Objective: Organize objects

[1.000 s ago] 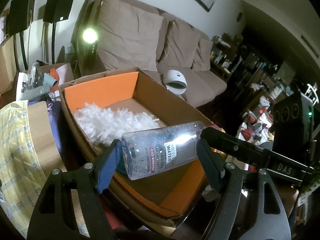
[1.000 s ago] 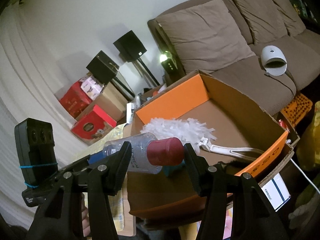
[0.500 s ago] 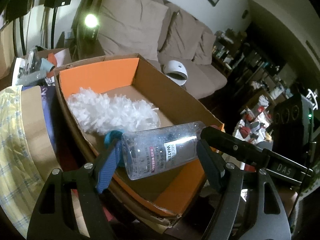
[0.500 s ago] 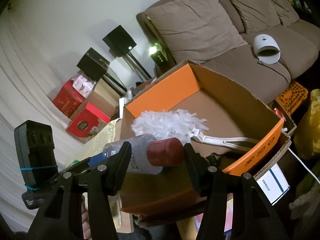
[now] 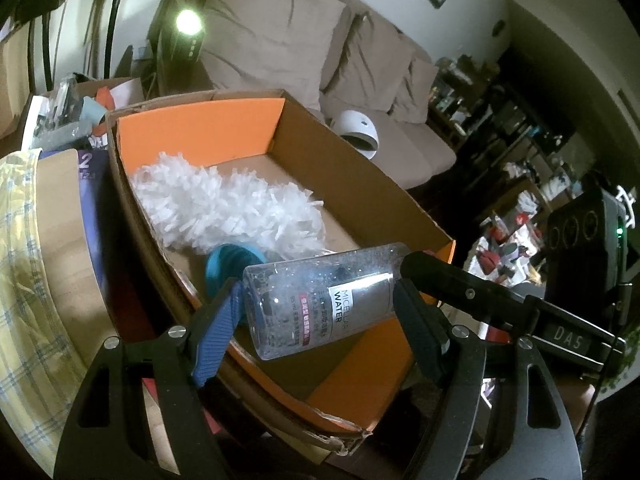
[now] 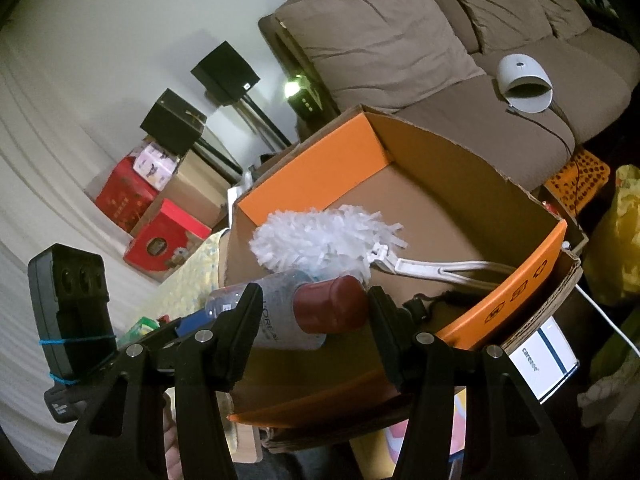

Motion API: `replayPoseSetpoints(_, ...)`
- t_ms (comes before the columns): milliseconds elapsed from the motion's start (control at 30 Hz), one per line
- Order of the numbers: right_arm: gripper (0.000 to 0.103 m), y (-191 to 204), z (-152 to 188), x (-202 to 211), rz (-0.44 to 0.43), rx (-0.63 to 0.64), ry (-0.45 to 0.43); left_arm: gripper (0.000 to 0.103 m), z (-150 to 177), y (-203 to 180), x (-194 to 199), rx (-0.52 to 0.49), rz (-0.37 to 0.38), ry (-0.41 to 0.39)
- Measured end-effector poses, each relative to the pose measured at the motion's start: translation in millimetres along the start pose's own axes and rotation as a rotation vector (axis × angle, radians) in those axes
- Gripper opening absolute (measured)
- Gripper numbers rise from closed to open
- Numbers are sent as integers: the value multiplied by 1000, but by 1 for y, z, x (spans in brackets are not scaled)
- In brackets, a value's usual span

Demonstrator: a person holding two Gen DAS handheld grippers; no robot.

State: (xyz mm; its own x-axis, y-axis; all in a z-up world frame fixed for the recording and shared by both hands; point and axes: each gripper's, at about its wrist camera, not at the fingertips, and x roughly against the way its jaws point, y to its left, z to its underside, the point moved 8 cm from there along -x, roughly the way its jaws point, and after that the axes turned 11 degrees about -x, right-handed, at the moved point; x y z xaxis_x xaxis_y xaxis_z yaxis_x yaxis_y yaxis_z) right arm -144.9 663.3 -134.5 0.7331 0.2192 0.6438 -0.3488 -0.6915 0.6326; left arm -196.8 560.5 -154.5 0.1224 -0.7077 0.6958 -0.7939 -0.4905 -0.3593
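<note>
A clear bottle (image 5: 320, 300) labelled micellar water, with a dark red cap (image 6: 330, 308), hangs sideways over the near part of an open cardboard box (image 5: 360, 168) with orange inner flaps. My left gripper (image 5: 316, 308) is shut on it endwise, its blue-padded finger against the bottom and the other at the shoulder. My right gripper (image 6: 314, 300) holds the cap end, one finger against the cap's top. In the left wrist view, a right gripper finger (image 5: 460, 292) hides the cap. In the box (image 6: 440, 152) lie a white fluffy duster (image 5: 224, 208) and a teal object (image 5: 228, 260).
A brown sofa behind the box carries a white dome-shaped device (image 6: 524, 80). A yellow checked cloth (image 5: 16, 260) lies left of the box. Red cartons (image 6: 160, 236) and black speakers stand by the wall. A yellow bag (image 6: 624, 232) and cluttered shelves are to the right.
Both views have tilted, so the box interior shows more fully and the teal object has appeared under the bottle. The bottle keeps its place between both grippers.
</note>
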Motion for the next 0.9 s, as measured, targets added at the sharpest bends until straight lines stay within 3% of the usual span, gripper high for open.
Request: replayPoseSetpoints(900,55,-16,-7,5,50,-18,-29,69,-2,-10,-15,11,3,21)
